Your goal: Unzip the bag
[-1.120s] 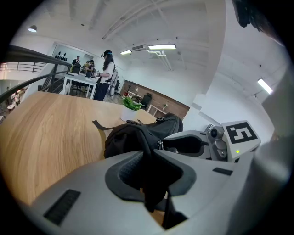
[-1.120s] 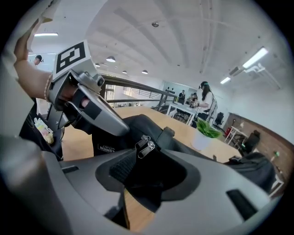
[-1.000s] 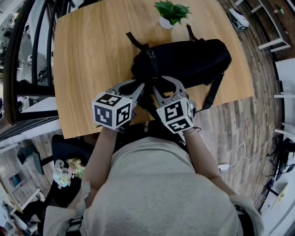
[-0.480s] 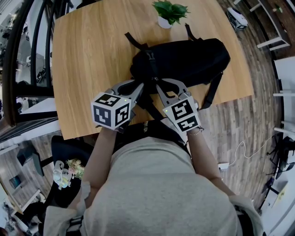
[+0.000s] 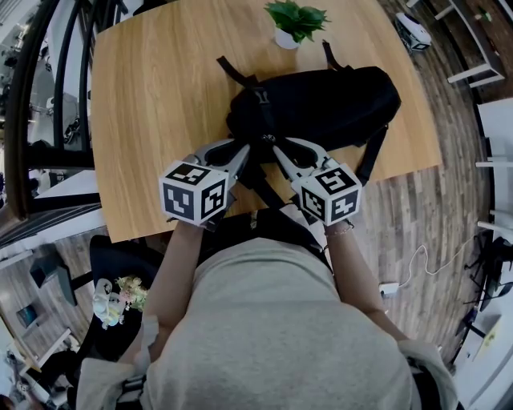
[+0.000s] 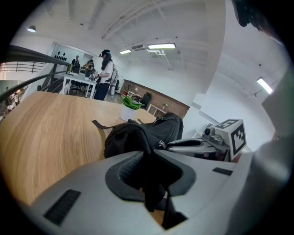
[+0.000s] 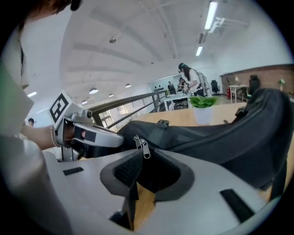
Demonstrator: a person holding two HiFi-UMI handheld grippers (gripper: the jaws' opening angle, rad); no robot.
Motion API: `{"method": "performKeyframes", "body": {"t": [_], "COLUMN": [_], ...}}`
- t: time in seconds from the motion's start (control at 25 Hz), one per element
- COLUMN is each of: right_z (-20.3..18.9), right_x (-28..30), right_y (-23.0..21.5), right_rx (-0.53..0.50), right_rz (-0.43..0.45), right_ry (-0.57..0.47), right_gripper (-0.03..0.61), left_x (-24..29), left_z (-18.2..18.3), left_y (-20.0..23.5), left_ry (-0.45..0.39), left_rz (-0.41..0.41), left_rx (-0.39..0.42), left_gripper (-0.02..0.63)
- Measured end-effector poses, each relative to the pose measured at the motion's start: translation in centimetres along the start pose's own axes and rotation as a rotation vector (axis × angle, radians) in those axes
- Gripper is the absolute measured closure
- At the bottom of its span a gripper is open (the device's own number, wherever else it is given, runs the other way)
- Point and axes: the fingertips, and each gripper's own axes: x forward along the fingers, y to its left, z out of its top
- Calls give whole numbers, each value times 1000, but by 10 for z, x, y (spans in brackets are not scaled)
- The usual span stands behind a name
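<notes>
A black backpack lies on its side across the wooden table. Both grippers meet at its near left end. My left gripper is shut on a fold of black strap, which hangs down between the pads. In the right gripper view, a silver zipper pull sits right at the tips of my right gripper. The tips pinch the pull, and the jaws are opening slightly. My right gripper stands close beside the left one.
A small potted plant in a white pot stands behind the bag at the table's far edge. The table's near edge runs just under both grippers. A dark railing lies to the left, and people stand at distant desks.
The right gripper's jaws have narrowed onto the zipper pull, and its marker cube has swung right. The left gripper and the bag have stayed put.
</notes>
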Motion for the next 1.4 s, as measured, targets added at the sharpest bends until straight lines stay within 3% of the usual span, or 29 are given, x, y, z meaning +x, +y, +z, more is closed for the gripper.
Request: {"method": "performKeyframes", "body": {"t": [0.36, 0.56, 0.8, 1.08, 1.4], "right_z": [1, -1, -4, -7, -7], "right_x": [-8, -12, -5, 16, 32], "right_y": [-3, -2, -3, -12, -12], "right_rx": [309, 368, 476, 590, 585], "right_rz": [93, 117, 164, 196, 203], "right_ry": [-71, -76, -82, -76, -51], "right_gripper": [479, 505, 455, 446, 442], "left_x": [-1, -1, -1, 1, 2], "left_z": [-2, -1, -2, -6, -8], "left_y": [2, 2, 2, 0, 2], "left_ry": [3, 3, 4, 12, 13], "left_rz": [8, 11, 9, 3, 3], "left_rx": [-4, -5, -5, -2, -11], "left_gripper": [543, 543, 545, 546, 548]}}
